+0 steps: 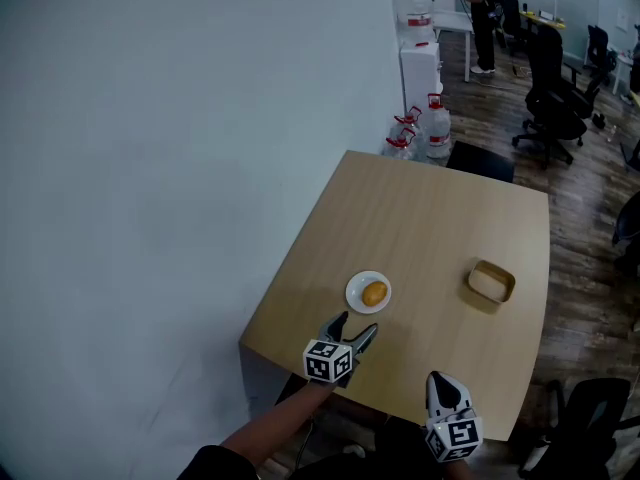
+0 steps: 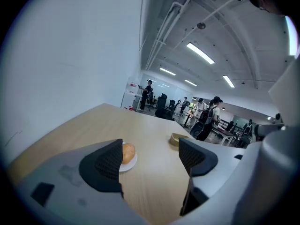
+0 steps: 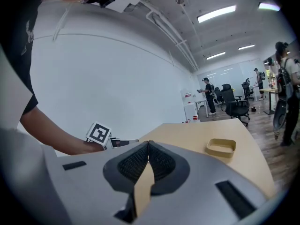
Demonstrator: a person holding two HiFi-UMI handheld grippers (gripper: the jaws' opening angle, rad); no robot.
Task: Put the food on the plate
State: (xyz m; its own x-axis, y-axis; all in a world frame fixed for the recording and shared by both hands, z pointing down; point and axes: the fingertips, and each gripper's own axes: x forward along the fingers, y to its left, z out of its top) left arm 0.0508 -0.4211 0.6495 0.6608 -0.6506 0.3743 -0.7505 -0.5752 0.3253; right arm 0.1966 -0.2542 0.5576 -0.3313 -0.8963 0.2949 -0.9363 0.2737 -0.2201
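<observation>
1. Room: open office with a plain white wall (image 1: 150,168), dark plank floor (image 1: 590,198), black office chairs (image 1: 550,88) and water jugs (image 1: 437,128) beyond the far table corner. People stand in the distance.
2. Surface: light wood-effect table (image 1: 430,218), smooth and level, set against the wall.
3. Left gripper (image 1: 356,325): jaws spread wide with nothing between them, hovering over the near table edge just short of the plate.
4. Right gripper (image 1: 438,378): jaws pressed together on nothing, held back at the near edge.
5. Tan tray (image 1: 491,282): shallow, rectangular and empty, well apart from the plate on the right.
6. Plate (image 1: 354,292): small, white and round, near the front left of the table.
7. Bread roll (image 1: 374,293): golden and rounded, lying on the plate, so the task looks complete. It is probably light and soft, and would dent under a hard squeeze. If it needs moving, take it gently across its broad middle.
</observation>
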